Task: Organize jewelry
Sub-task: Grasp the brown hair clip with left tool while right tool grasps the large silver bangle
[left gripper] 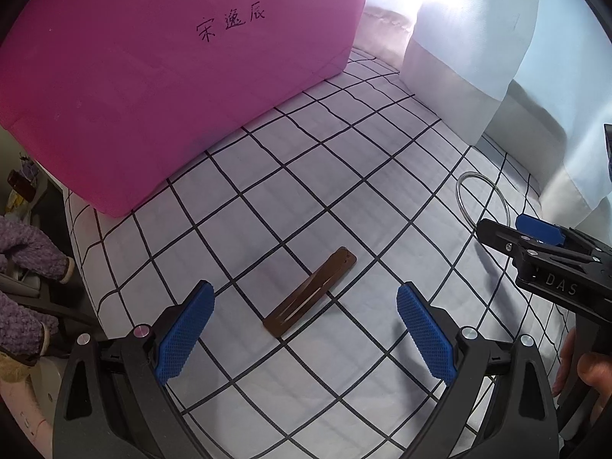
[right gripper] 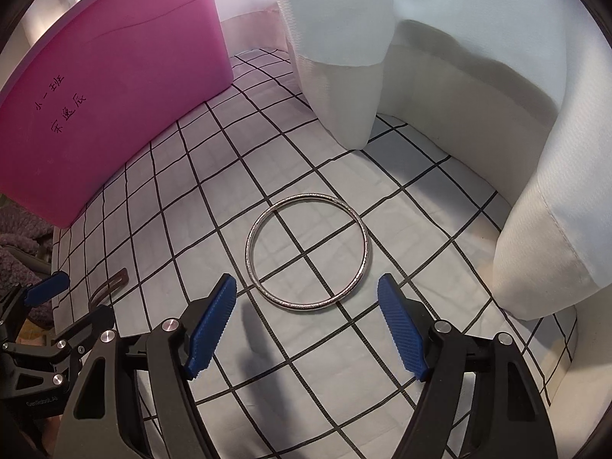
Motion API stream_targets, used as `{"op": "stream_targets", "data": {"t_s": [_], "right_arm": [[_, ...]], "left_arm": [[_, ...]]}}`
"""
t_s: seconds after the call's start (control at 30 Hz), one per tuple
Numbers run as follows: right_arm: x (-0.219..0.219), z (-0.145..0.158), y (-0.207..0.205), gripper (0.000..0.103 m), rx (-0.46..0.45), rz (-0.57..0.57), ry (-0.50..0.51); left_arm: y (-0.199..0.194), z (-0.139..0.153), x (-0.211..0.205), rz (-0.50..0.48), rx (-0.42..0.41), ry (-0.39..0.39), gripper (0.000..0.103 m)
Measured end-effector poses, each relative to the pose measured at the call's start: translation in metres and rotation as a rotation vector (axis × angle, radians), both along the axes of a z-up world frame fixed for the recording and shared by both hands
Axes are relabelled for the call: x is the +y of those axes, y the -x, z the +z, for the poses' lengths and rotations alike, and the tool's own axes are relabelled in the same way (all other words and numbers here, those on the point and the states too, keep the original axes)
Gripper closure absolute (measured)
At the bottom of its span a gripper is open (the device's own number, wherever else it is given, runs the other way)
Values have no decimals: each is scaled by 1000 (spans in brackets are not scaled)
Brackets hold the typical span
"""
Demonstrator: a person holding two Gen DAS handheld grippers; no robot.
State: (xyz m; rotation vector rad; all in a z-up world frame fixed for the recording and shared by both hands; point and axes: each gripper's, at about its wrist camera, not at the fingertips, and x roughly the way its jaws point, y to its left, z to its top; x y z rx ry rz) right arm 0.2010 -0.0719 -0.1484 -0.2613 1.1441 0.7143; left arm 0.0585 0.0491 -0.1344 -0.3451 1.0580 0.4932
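A brown flat hair clip (left gripper: 311, 293) lies on the checked cloth (left gripper: 344, 191), just ahead of my left gripper (left gripper: 305, 298), whose blue pads (left gripper: 187, 329) stand wide apart with nothing between them. A silver bangle (right gripper: 308, 251) rests flat on the cloth in front of my right gripper (right gripper: 307, 291), which is open and above it, holding nothing. The left wrist view shows the bangle (left gripper: 482, 202) at the right with the right gripper (left gripper: 512, 235) beside it. In the right wrist view the clip (right gripper: 109, 287) and the left gripper (right gripper: 72, 298) sit at the lower left.
A pink box (left gripper: 160, 76) with handwritten characters stands at the back left of the cloth. White and pale blue curtain folds (right gripper: 440, 95) hang at the back and right. A purple fuzzy item (left gripper: 26, 252) lies beyond the cloth's left edge. A hand (left gripper: 589, 375) grips the right tool.
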Motion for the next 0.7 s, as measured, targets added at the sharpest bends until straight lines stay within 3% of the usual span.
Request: {"op": "stream_targets", "data": {"t_s": [0.3, 0.7], "right_arm": [[20, -5, -2, 27, -71, 40, 47], [26, -16, -1, 9, -150, 36, 35]], "left_arm": [[-7, -5, 2, -12, -7, -6, 9], [-9, -12, 2, -31, -13, -69, 6]]}}
